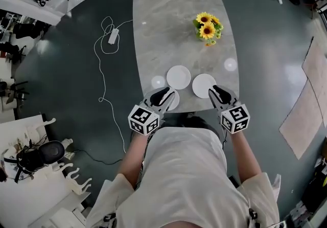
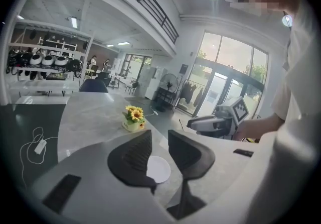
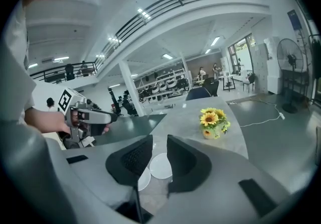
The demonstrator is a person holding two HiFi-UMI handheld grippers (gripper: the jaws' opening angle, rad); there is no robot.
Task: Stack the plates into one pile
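Three white plates lie near the front edge of the grey marble table [image 1: 168, 22]: a middle plate [image 1: 178, 76], a right plate [image 1: 202, 84] and a left plate [image 1: 174, 101] that is half hidden under my left gripper [image 1: 166, 91]. That gripper hovers over the left plate, open and empty. My right gripper [image 1: 215, 89] is at the right plate's near rim, also open and empty. In the left gripper view a plate [image 2: 158, 169] shows through the gap of the left gripper [image 2: 159, 140]. In the right gripper view two plates [image 3: 161, 165] [image 3: 143, 180] lie beyond the right gripper [image 3: 159, 142].
A small pot of sunflowers [image 1: 207, 28] stands at the table's right side, beyond the plates. A white cable with an adapter [image 1: 113, 36] lies on the dark floor to the left. The person's body is at the table's front edge.
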